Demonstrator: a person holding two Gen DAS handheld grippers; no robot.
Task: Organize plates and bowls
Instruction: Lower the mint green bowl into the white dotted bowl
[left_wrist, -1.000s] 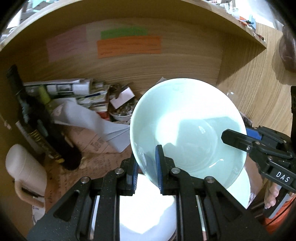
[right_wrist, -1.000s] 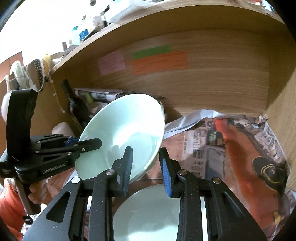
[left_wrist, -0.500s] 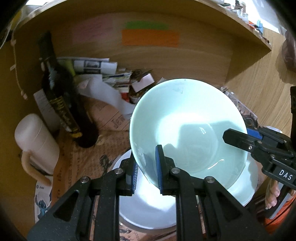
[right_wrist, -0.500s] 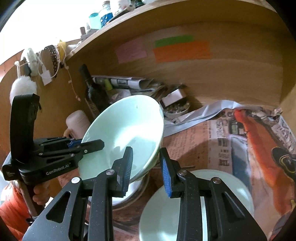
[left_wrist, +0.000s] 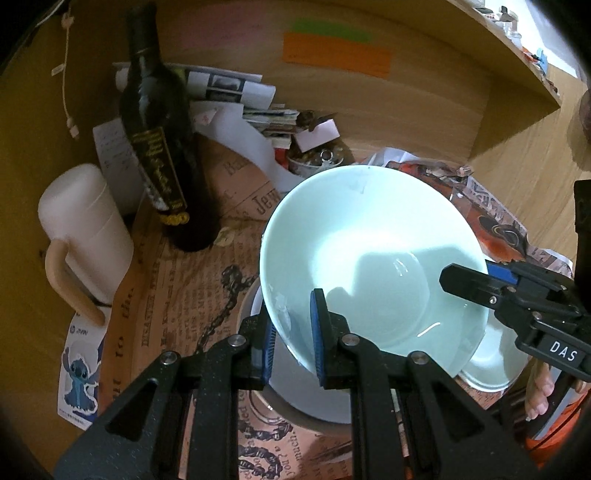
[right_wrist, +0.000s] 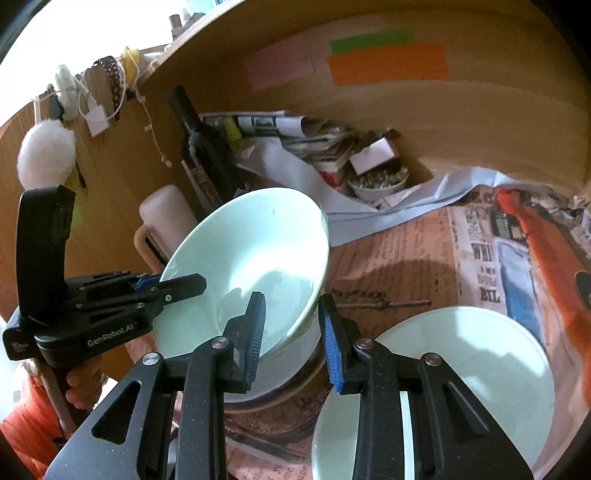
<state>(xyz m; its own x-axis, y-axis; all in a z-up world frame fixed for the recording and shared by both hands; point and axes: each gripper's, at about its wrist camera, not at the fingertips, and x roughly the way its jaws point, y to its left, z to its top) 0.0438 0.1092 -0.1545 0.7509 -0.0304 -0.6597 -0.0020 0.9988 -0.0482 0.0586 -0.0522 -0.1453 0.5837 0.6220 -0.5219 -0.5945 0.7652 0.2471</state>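
Fingers: left gripper (left_wrist: 293, 334) is clamped on the near rim of the pale green bowl (left_wrist: 373, 258), one blue pad inside the wall, one outside. Right gripper (right_wrist: 291, 332) stands open, its pads straddling the bowl's rim without clear contact; cannot tell if either touches.

Bowl position: tilted, mouth toward the left wrist camera, lifted over the white bowl (right_wrist: 291, 354) that sits in a brown-rimmed dish at lower centre of the right view. Whether the two bowls touch is hidden.

Plate: a pale green plate (right_wrist: 461, 354) lies flat on the newspaper (right_wrist: 406, 258), lower right of the right view, just beside the stack.

Handling, judged: glazed ceramic, stiff, fairly heavy for a one-edge pinch, slick under the pads, likely to chip if knocked. Rim is the only hold; a second grip on the opposite rim would steady it.

Obstructions: dark wine bottle (left_wrist: 159, 147) upright at upper left of the left view, tall and easy to topple. White thermos mug (left_wrist: 79, 236) at left edge, near the bottle. Small dish of odds and ends (right_wrist: 380, 182) plus stacked papers (right_wrist: 280, 125) along the back wall.

Risk, judged: bowl slipping from the single pinch onto the white bowl below.
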